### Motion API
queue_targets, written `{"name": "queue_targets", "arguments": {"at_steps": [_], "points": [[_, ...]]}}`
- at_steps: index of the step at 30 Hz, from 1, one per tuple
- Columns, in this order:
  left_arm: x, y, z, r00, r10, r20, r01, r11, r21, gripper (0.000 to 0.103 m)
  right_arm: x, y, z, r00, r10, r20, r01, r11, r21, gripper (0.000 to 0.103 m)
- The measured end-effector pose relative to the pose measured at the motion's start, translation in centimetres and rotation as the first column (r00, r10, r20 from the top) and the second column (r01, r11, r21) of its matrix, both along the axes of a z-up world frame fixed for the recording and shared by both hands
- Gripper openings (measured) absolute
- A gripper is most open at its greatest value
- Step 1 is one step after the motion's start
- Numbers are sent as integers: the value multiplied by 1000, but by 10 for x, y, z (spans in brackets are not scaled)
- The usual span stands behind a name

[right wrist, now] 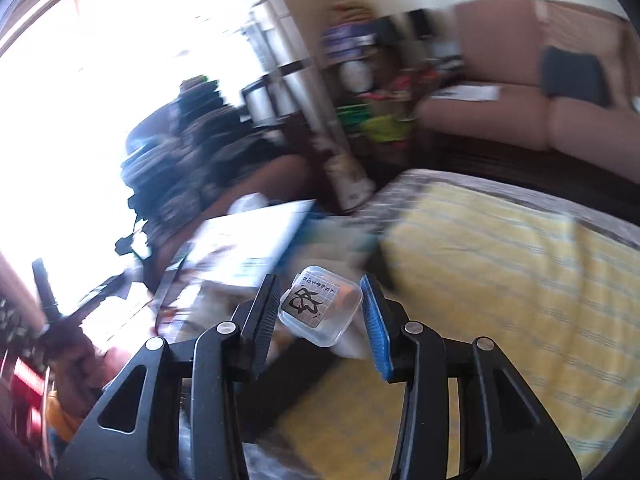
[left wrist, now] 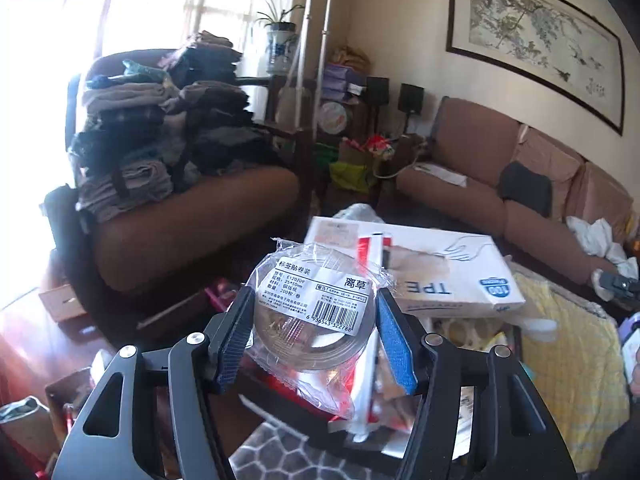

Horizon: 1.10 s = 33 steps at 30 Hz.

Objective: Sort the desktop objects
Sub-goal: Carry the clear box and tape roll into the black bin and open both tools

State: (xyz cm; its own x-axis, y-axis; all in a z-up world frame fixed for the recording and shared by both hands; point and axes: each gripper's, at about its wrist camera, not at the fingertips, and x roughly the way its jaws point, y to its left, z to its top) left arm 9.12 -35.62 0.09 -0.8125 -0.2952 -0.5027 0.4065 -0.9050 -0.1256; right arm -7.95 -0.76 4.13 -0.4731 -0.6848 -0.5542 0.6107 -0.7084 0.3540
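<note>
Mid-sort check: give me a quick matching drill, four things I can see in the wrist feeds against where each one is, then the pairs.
Things:
1. label roll in plastic wrap
2. small clear plastic box
3. white carton
4. stack of folded clothes

Places:
A. piled on the brown armchair
B. between the fingers of the right gripper
C. between the fingers of the left gripper
D. lying flat beyond the left gripper

Pairs: 1-C, 2-B, 3-D, 4-A
</note>
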Motion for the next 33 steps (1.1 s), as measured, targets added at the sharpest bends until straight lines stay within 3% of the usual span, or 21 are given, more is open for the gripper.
{"name": "queue_targets", "arguments": {"at_steps": [6, 11, 14, 17, 27, 33], "points": [[-2, 7, 4, 1000, 3, -13, -3, 1000, -17, 62, 45, -76, 32, 994, 99, -43, -99, 995, 9, 39], [-2, -1, -2, 1000, 20, -3, -20, 1000, 24, 62, 57, -114, 45, 994, 111, 9, -112, 994, 11, 39], [-7, -10, -12, 1000, 8, -3, -8, 997, 83, 62, 52, -127, 32, 994, 67, 86, -69, 997, 18, 39], [-16, -18, -24, 1000, 3, 21, -6, 992, 127, 62, 43, -141, 11, 990, 27, 137, -41, 995, 95, 39], [-40, -20, -55, 995, -10, 94, -5, 989, 150, 62, 28, -165, -40, 979, 8, 203, -50, 978, 204, 39], [-65, -21, -85, 973, -12, 230, -25, 988, 154, 62, 22, -182, -71, 975, 4, 223, -66, 960, 273, 39]]}}
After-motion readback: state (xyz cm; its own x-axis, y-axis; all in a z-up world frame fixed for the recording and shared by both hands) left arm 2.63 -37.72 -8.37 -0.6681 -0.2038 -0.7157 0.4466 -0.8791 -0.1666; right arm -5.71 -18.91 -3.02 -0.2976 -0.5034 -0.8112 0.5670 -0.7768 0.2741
